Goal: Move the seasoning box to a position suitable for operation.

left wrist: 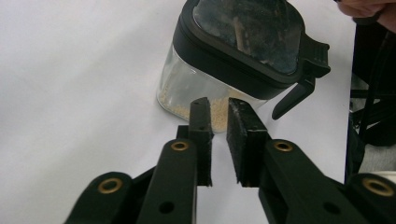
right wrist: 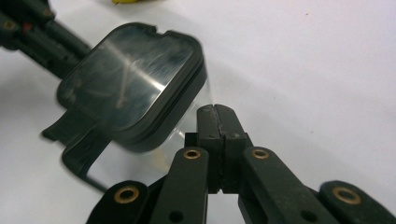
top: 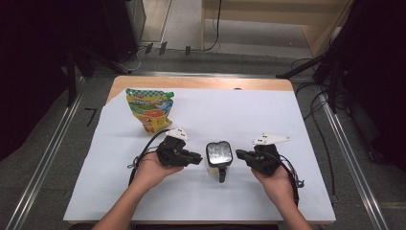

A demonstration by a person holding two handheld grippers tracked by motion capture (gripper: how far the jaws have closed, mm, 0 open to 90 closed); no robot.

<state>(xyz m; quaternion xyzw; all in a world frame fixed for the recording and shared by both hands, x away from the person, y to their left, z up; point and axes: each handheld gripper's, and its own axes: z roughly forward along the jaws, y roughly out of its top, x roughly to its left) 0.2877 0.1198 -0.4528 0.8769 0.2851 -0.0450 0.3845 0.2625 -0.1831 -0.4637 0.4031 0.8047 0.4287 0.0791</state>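
The left tool (left wrist: 218,116) has its jaws a narrow gap apart, nothing between them, tips just short of the clear jar (top: 219,158) with a black lid. The right tool (right wrist: 216,122) is pressed fully shut, empty, beside the jar's other side. The jar stands between both on the white tabletop (top: 249,115); a colourful pouch (top: 149,109) lies behind.

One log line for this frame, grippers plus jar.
left gripper: jaws slightly apart, nothing between, beside jar | right gripper: jaws shut, empty, at jar's other side | jar: upright, lid on | pouch: untouched
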